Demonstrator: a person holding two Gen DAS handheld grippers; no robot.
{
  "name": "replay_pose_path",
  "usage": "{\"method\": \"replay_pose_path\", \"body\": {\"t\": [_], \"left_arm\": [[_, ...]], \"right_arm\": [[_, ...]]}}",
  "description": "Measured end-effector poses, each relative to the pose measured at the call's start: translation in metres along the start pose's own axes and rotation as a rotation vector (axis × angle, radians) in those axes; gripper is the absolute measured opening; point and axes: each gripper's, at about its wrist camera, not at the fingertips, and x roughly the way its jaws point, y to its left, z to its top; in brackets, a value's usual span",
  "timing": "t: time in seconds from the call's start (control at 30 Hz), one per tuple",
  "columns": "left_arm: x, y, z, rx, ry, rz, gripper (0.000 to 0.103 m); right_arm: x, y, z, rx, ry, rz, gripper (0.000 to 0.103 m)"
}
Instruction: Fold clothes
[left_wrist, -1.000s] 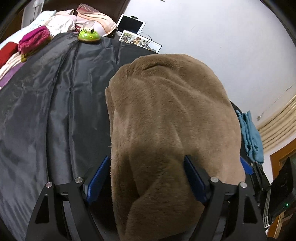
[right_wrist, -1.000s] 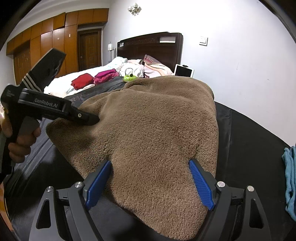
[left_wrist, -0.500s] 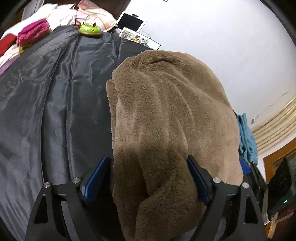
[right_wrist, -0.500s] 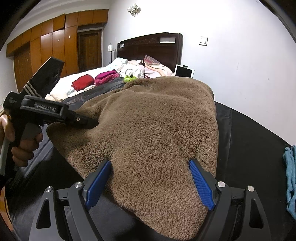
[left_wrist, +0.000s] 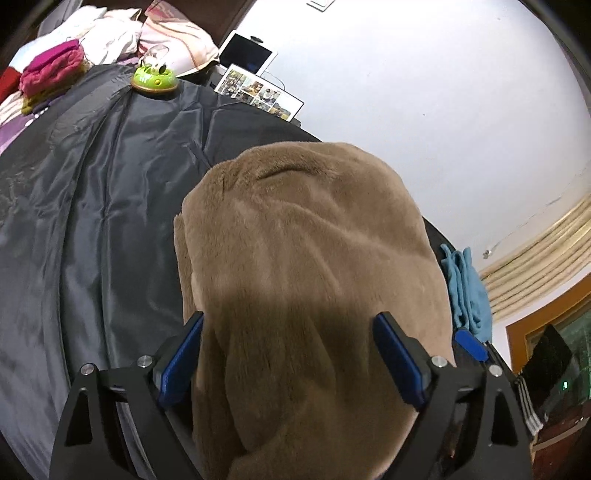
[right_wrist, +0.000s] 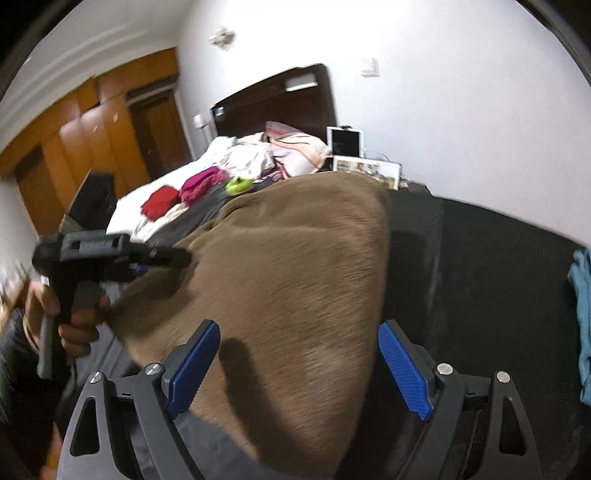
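We see the brown fleece garment (left_wrist: 310, 280) spread on the bed's dark cover (left_wrist: 92, 206), with our left gripper (left_wrist: 288, 354) and right gripper (right_wrist: 299, 365) both spread wide, fleece lying between their blue fingers unpinched.

No lettering can be read in either view. The left gripper (right_wrist: 181, 256), seen from the right wrist camera, has a raised mark on its black body, but motion blur makes it illegible. The sheet of small photos (left_wrist: 258, 91) leaning beside the tablet (left_wrist: 246, 56) shows only tiny pictures, with no words that can be made out.
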Motion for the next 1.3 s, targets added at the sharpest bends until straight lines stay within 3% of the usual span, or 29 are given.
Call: {"method": "replay_pose_path", "body": {"t": [0.17, 0.27, 0.5, 0.67, 0.9, 1.3], "left_arm": [[0.002, 0.016, 0.002, -0.057, 0.036, -0.073, 0.092], [0.006, 0.026, 0.010, -0.072, 0.048, -0.077, 0.092], [0.019, 0.036, 0.020, -0.046, 0.116, -0.084, 0.092], [0.026, 0.043, 0.030, -0.008, 0.147, -0.137, 0.093], [0.030, 0.051, 0.038, -0.020, 0.168, -0.215, 0.093], [0.020, 0.061, 0.039, 0.000, 0.187, -0.263, 0.092]], "right_arm": [[0.011, -0.044, 0.020, 0.157, 0.046, 0.100, 0.090], [0.027, -0.062, 0.024, 0.226, 0.089, 0.167, 0.090], [0.067, -0.085, 0.027, 0.322, 0.179, 0.301, 0.090], [0.084, -0.096, 0.024, 0.361, 0.212, 0.399, 0.090], [0.100, -0.100, 0.022, 0.372, 0.246, 0.446, 0.095], [0.121, -0.089, 0.031, 0.320, 0.272, 0.484, 0.097]]}}
